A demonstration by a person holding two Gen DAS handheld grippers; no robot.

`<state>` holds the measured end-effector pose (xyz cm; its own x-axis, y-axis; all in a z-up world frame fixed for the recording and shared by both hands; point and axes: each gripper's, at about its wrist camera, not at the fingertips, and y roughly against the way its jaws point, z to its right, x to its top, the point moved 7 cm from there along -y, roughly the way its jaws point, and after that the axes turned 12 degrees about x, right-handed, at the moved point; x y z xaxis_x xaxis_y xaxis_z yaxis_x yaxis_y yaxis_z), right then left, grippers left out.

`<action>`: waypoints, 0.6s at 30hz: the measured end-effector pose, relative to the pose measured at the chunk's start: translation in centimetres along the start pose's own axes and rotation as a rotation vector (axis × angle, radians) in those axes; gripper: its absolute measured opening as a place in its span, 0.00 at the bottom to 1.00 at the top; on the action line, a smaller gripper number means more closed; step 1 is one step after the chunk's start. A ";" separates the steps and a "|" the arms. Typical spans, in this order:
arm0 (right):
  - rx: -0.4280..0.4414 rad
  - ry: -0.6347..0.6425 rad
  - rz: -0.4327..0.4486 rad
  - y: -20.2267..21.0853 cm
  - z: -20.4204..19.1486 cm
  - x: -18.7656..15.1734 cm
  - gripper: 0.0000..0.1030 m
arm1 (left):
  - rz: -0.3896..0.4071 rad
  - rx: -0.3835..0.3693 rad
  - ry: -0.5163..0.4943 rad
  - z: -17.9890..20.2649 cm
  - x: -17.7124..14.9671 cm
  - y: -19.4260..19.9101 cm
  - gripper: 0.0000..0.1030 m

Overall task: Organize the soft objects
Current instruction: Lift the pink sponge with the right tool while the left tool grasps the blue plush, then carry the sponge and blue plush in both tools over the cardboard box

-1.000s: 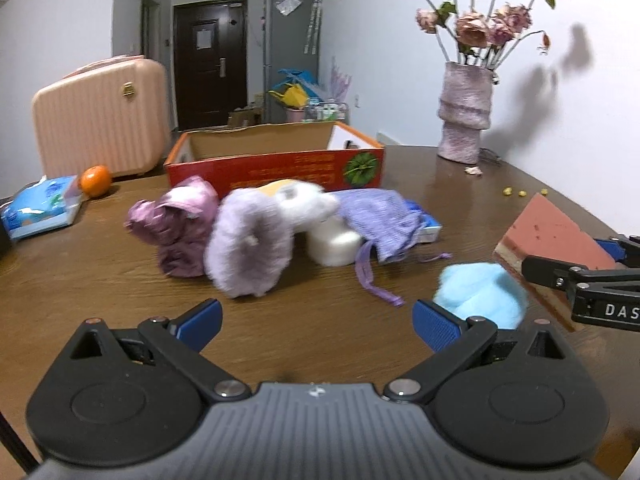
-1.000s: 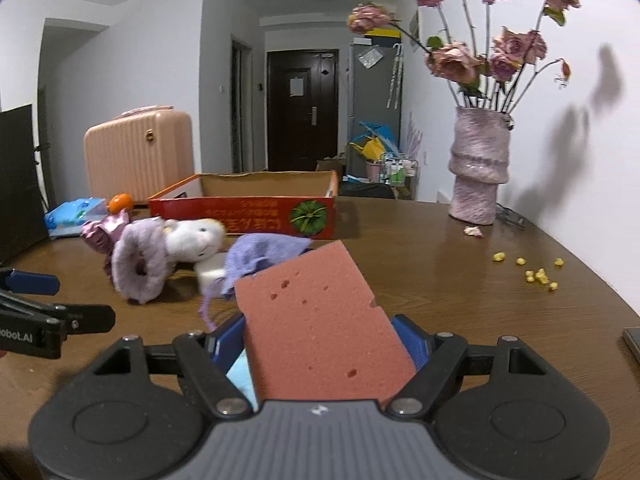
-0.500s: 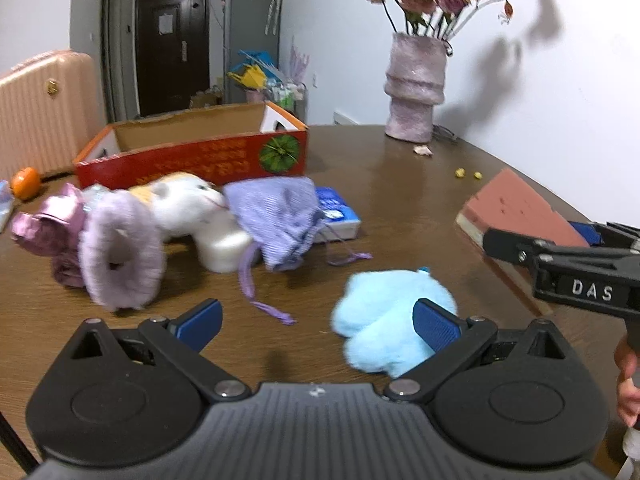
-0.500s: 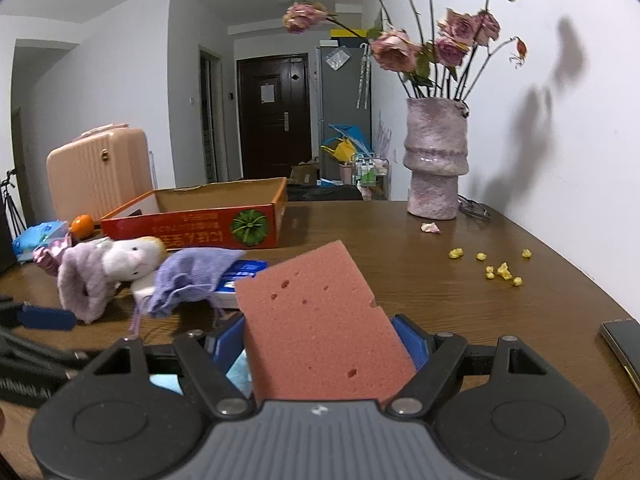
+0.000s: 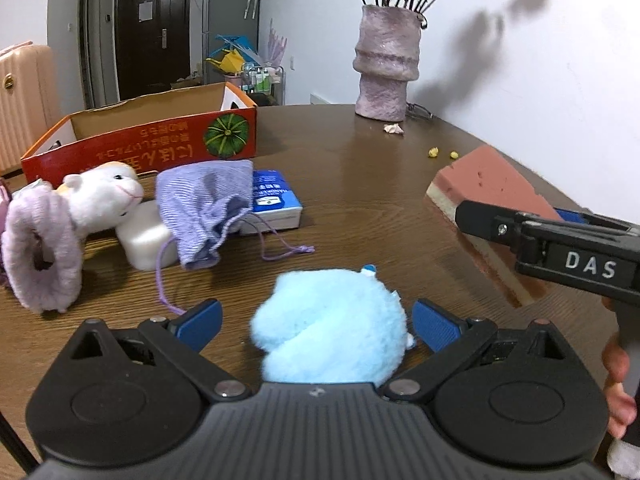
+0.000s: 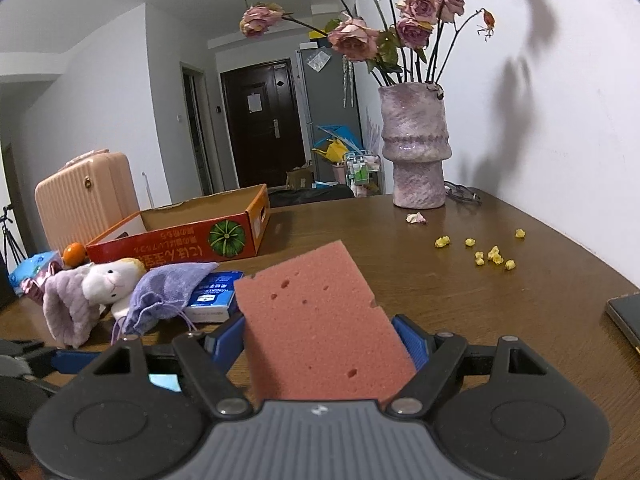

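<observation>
My left gripper (image 5: 316, 322) is open around a fluffy light-blue ball (image 5: 330, 326) that lies on the brown table (image 5: 380, 200) between its blue pads. My right gripper (image 6: 320, 340) is shut on a pink sponge (image 6: 320, 320); the sponge also shows in the left wrist view (image 5: 488, 184), held above the table at the right. A purple drawstring pouch (image 5: 204, 208), a white plush toy (image 5: 104, 196), a lilac fuzzy ring (image 5: 40, 256) and a white block (image 5: 146, 236) lie at the left. An open red cardboard box (image 5: 140, 148) stands behind them.
A blue packet (image 5: 274, 200) lies under the pouch. A pink vase of dried roses (image 6: 416, 152) stands at the back right, with yellow crumbs (image 6: 488, 254) near it. A peach suitcase (image 6: 86, 196), an orange (image 6: 74, 252) and a dark flat item (image 6: 628, 316) at the right edge.
My left gripper has swung right and moved forward, so the blue ball now sits between its open pads. My right gripper has kept hold of the sponge and shifted slightly.
</observation>
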<state>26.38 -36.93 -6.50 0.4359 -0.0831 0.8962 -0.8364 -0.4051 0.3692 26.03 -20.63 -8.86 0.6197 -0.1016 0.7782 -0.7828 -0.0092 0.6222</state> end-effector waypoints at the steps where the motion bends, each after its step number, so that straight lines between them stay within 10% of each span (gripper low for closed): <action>1: 0.001 -0.003 0.001 0.0 0.1 0.0 0.76 | -0.006 0.002 -0.005 0.3 0.0 -0.3 1.00; 10: -0.005 -0.009 -0.013 -0.2 0.2 -0.4 0.76 | -0.051 -0.009 0.007 0.1 -0.2 -2.2 1.00; 18: -0.007 0.003 -0.008 -0.2 -0.1 -0.7 0.76 | -0.052 -0.057 0.012 -0.5 0.0 -2.4 0.76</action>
<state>26.20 -36.75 -7.14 0.4417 -0.0773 0.8938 -0.8350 -0.3998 0.3781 27.96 -20.10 -10.31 0.6606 -0.0905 0.7452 -0.7451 0.0426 0.6656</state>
